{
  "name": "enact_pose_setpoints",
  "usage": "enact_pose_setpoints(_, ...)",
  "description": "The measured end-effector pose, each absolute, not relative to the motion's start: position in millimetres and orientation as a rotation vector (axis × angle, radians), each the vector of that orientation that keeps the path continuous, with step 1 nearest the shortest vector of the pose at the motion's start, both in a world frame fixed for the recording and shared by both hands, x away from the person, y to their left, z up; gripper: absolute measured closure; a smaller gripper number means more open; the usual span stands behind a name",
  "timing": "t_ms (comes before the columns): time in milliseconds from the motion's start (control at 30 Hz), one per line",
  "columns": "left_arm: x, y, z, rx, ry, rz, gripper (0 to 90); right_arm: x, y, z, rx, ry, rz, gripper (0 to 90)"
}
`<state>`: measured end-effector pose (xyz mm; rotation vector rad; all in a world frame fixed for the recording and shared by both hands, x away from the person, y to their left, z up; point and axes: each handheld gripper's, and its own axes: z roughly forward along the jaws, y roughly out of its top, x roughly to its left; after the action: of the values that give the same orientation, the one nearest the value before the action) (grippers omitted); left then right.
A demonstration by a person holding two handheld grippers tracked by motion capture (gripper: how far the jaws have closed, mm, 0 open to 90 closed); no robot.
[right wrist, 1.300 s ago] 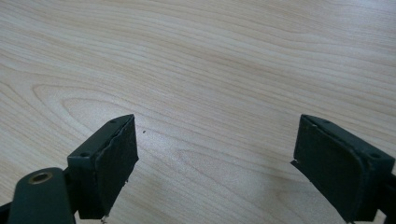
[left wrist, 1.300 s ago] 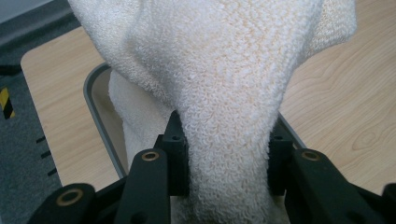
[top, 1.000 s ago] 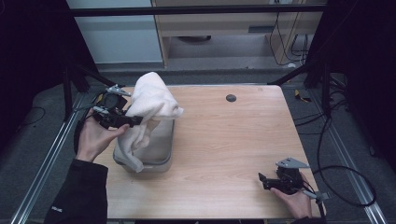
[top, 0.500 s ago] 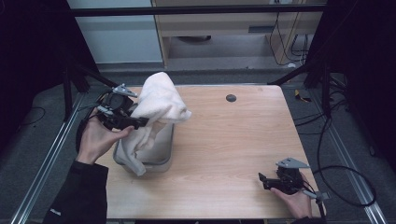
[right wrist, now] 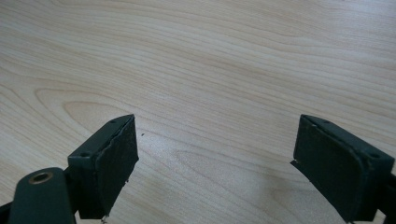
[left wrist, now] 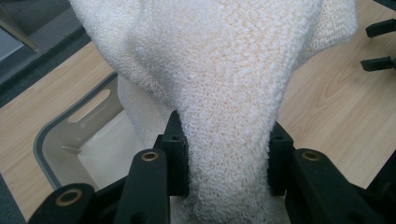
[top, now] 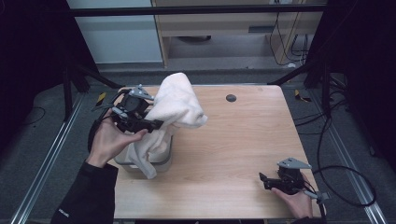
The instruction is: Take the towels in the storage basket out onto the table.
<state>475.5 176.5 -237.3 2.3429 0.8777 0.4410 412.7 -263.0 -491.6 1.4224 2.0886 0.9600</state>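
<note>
My left gripper (left wrist: 223, 154) pinches the soft, floppy white towel (top: 175, 105) mid-fold over the grey bin (top: 163, 156); right gripper (top: 270, 180) rests spread, empty.

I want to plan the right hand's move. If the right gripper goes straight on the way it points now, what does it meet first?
Probably the bare table. The right gripper has its jaws open and points left, low over the wood, away from the towel. How steeply it tilts down is unclear.

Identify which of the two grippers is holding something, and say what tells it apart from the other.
The left gripper: its fingers pinch the white towel above the grey bin. The right gripper rests open over bare table.
</note>
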Motion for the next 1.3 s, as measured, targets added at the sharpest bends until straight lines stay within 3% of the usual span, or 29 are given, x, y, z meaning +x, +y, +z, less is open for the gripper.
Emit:
enact_pose_setpoints(733, 464.4, 122.2, -231.1, 2.374, 0.712, 0.405, 62.0, 410.6, -266.9, -492.0, 1.423, 2.061, 0.956, 12.2)
enact_pose_setpoints(1300, 476.4, 58.9, -252.5, 2.433, 0.623, 0.367, 61.8, 410.6, -272.6, -492.9, 1.428, 2.034, 0.952, 12.2)
